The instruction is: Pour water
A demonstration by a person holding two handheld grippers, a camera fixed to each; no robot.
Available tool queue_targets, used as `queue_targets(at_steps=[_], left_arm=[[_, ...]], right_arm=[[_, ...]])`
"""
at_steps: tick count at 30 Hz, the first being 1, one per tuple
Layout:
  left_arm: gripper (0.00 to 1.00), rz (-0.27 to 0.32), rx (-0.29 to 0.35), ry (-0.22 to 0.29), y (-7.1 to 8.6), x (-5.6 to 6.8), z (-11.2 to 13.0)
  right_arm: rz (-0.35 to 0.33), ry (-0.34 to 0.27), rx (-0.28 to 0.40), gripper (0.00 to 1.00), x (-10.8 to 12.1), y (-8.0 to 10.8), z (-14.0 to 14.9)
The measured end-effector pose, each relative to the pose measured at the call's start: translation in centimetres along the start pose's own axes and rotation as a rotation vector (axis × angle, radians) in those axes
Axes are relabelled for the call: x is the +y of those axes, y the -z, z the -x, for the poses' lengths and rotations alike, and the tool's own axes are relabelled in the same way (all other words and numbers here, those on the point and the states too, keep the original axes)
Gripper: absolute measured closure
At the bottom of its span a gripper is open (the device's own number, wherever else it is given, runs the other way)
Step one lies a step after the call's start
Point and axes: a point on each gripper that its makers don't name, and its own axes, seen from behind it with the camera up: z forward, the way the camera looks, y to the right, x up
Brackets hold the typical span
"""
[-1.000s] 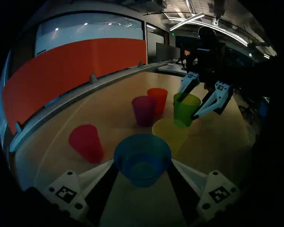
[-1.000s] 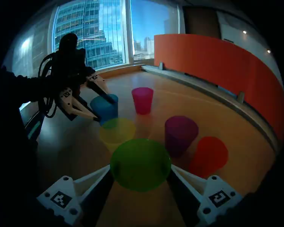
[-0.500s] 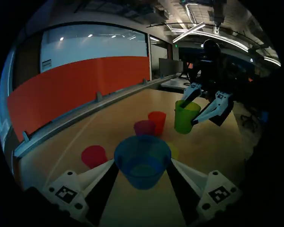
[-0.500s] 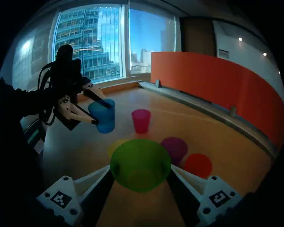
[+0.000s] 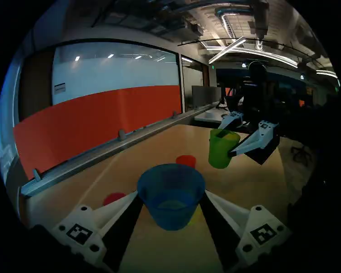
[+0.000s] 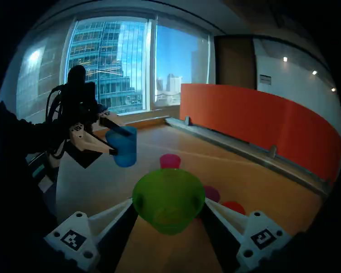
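Note:
My left gripper (image 5: 171, 200) is shut on a blue cup (image 5: 171, 194), held upright above the wooden table (image 5: 138, 159); liquid shows in its bottom. My right gripper (image 6: 168, 205) is shut on a green cup (image 6: 168, 200), also upright and lifted. In the left gripper view the right gripper (image 5: 243, 139) holds the green cup (image 5: 221, 148) farther off at the right. In the right gripper view the left gripper (image 6: 104, 136) carries the blue cup (image 6: 122, 145) at the left.
Several cups stand on the table below: an orange-red one (image 5: 186, 161) and a red one (image 5: 113, 198); a pink one (image 6: 170, 160), a purple one (image 6: 211, 193) and a red one (image 6: 234, 207). An orange wall panel (image 5: 93, 118) and rail line the table's far edge. Windows (image 6: 120, 68) behind.
Both grippers have risen from the table with their cups. The cups left on the table now lie lower and smaller in both views.

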Motion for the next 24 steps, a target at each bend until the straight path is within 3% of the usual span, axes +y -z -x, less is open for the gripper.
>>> queue_targets(at_steps=[12, 24], left_arm=[[0.16, -0.009, 0.068, 0.014, 0.9, 0.2, -2.5], [0.16, -0.019, 0.113, 0.026, 1.6, -0.1, -3.9]], right_arm=[[0.008, -0.019, 0.106, 0.1, -0.2, 0.8, -3.5], [0.011, -0.007, 0.155, 0.1, -0.3, 0.8, -5.2]])
